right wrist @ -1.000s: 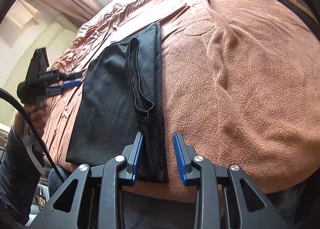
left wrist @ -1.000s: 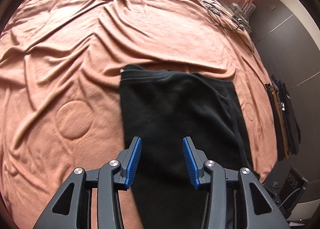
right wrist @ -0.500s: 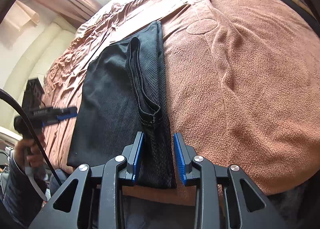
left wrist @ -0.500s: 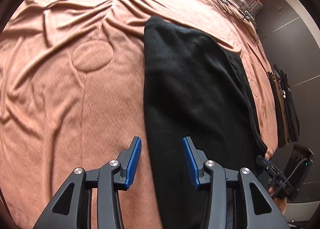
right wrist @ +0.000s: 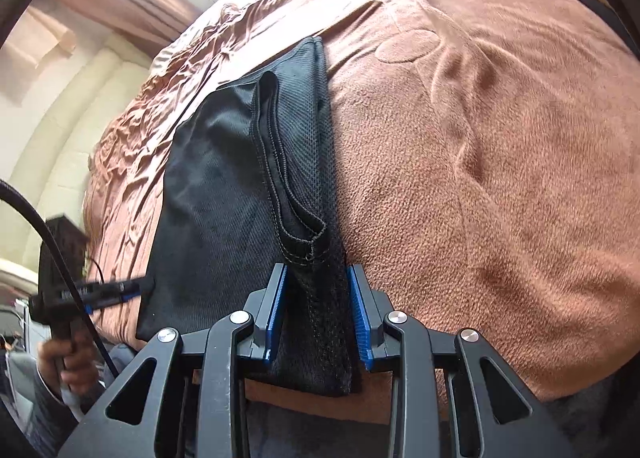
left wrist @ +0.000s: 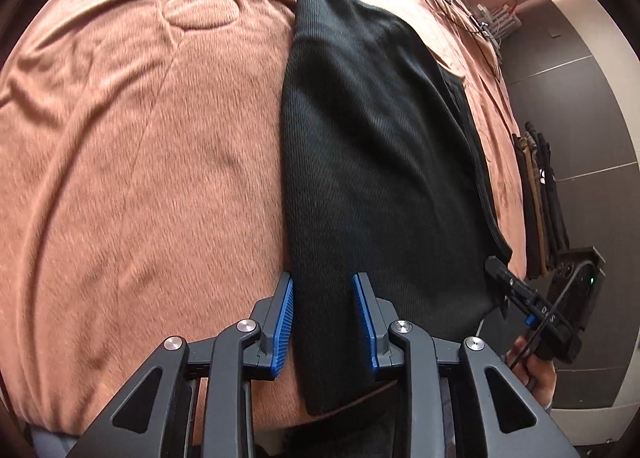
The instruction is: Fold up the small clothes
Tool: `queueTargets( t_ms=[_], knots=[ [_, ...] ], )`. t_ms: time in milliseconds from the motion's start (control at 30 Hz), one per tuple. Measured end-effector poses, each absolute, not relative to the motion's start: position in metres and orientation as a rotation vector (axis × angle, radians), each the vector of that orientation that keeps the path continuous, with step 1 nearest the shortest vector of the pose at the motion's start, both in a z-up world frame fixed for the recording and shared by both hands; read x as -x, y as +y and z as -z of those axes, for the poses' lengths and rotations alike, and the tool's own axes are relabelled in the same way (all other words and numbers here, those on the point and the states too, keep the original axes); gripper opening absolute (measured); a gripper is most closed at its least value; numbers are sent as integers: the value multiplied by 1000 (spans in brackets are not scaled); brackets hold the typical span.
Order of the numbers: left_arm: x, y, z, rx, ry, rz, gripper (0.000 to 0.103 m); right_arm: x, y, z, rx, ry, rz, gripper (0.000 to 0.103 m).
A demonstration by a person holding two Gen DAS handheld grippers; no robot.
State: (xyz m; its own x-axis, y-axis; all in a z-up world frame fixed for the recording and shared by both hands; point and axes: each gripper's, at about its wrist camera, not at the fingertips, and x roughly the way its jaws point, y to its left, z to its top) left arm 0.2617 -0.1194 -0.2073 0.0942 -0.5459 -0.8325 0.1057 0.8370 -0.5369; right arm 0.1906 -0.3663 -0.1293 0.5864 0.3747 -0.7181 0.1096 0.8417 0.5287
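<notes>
Gripping both near corners of the black garment (left wrist: 384, 161), spread lower centre on the brown blanket (left wrist: 140, 177); right gripper (right wrist: 316, 310) clamps the mesh edge; left gripper (left wrist: 323, 318), jaws just closing, straddles its corner; next, judged: lift together, fold away.
</notes>
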Motion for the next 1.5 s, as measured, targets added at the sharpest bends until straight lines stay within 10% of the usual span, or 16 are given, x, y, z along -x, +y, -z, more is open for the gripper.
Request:
queueTargets(
  t_ms=[267, 1067, 1233, 1500],
  knots=[
    [-243, -110, 208, 419, 1411, 520, 7, -180, -360, 129, -594, 946, -163, 23],
    [-225, -51, 190, 399, 1369, 474, 7, -200, -320, 134, -526, 1038, -311, 19],
    [-234, -51, 191, 419, 1356, 461, 19, -205, -339, 132, -575, 1002, -312, 56],
    [-260, -55, 196, 435, 1350, 441, 25, -232, -364, 135, -625, 972, -302, 57]
  ],
)
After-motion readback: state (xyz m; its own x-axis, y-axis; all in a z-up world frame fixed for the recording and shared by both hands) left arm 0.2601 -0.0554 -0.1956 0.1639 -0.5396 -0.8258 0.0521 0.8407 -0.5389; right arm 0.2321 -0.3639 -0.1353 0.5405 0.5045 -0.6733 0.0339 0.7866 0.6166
